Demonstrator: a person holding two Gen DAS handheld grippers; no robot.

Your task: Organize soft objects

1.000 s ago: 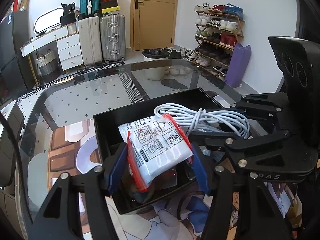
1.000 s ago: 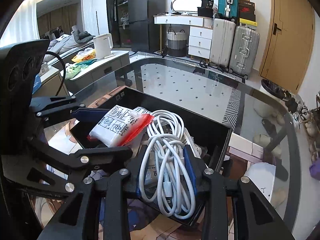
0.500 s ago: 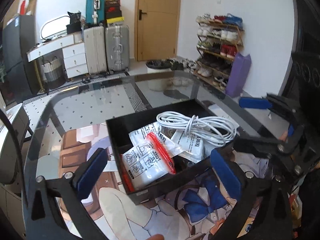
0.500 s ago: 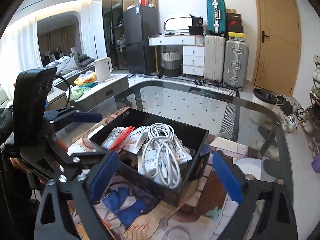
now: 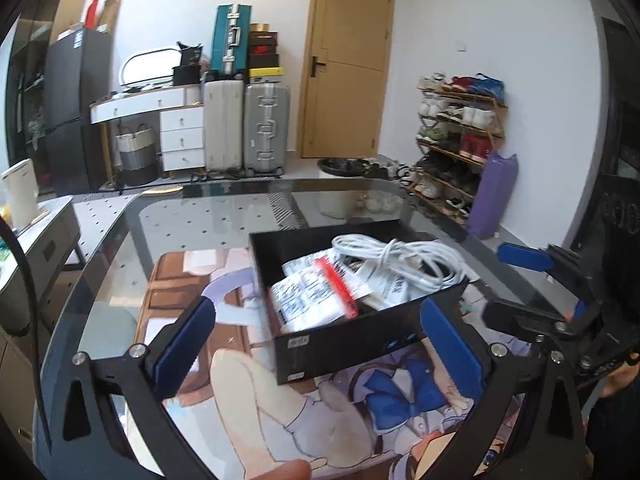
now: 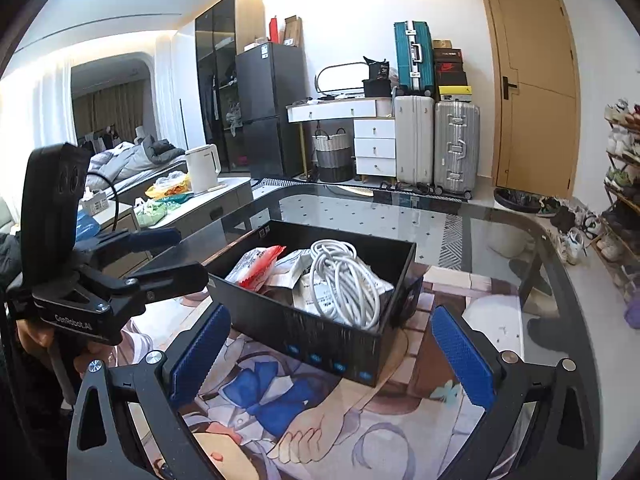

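Observation:
A black open box [image 5: 344, 344] [image 6: 316, 340] stands on the printed mat. In it lie a white pouch with a red strip [image 5: 308, 300] [image 6: 256, 266], more white packets and a coiled white cable [image 5: 404, 256] [image 6: 344, 284]. My left gripper [image 5: 320, 344] is open and empty, pulled back in front of the box. My right gripper [image 6: 328, 352] is open and empty, also back from the box. Each gripper shows in the other's view: the right one [image 5: 560, 304], the left one [image 6: 132, 264].
The printed anime mat [image 5: 320, 412] [image 6: 304, 420] lies on a glass table [image 5: 224, 216] [image 6: 400, 208]. Beyond it are suitcases [image 5: 244, 124], a white drawer unit [image 6: 374, 146], a wooden door [image 6: 532, 88], a shoe rack [image 5: 460, 128] and a white kettle [image 6: 202, 168].
Both grippers let go, the left of the pouch and the right of the cable, which now lie in the box. Both opened wide and drew back and up.

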